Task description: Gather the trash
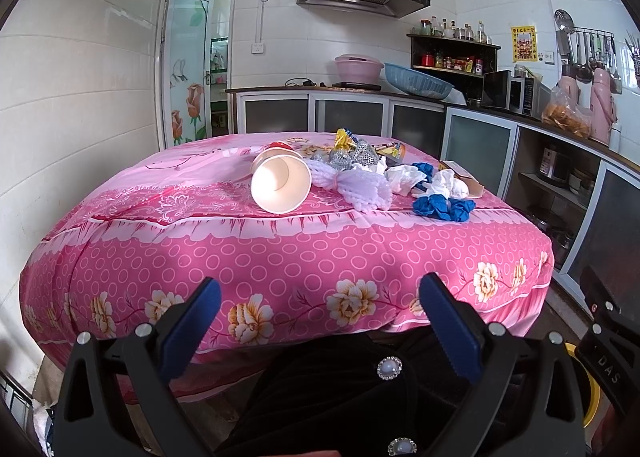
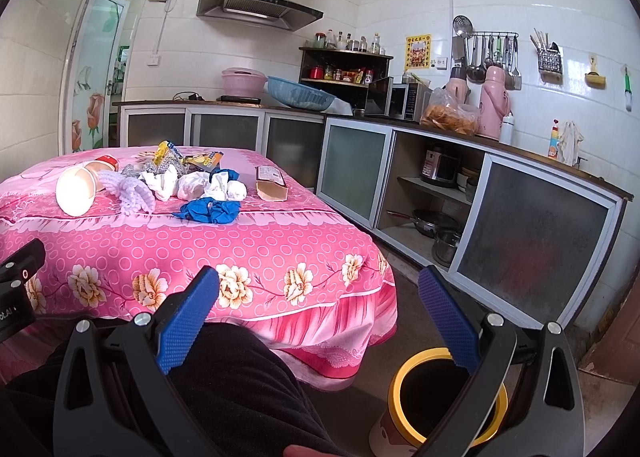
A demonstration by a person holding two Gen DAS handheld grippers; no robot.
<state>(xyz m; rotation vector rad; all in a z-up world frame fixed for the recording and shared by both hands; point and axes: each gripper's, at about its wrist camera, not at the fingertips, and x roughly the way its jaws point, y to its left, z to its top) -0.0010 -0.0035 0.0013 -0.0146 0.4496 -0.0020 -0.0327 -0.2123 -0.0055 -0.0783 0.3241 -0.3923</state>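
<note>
Trash lies on the table with the pink flowered cloth (image 1: 280, 257): a tipped paper cup (image 1: 281, 184), white foam netting (image 1: 352, 187), crumpled white tissues (image 1: 406, 177), blue gloves (image 1: 442, 207), silver and yellow wrappers (image 1: 356, 151). The right wrist view shows the same cup (image 2: 76, 191), gloves (image 2: 210, 211), tissues (image 2: 192, 185) and a brown carton (image 2: 271, 183). A yellow-rimmed bin (image 2: 444, 401) stands on the floor under my right gripper (image 2: 318, 297). My left gripper (image 1: 320, 305) is open and empty, low before the table's front edge. The right gripper is open and empty too.
Kitchen counters with cabinets (image 2: 352, 165) run along the back and right walls, holding a microwave (image 2: 400, 101) and pink thermoses (image 2: 494, 103). The person's dark-clothed lap (image 2: 240, 385) is below both grippers. A glass door (image 1: 188, 69) is at the back left.
</note>
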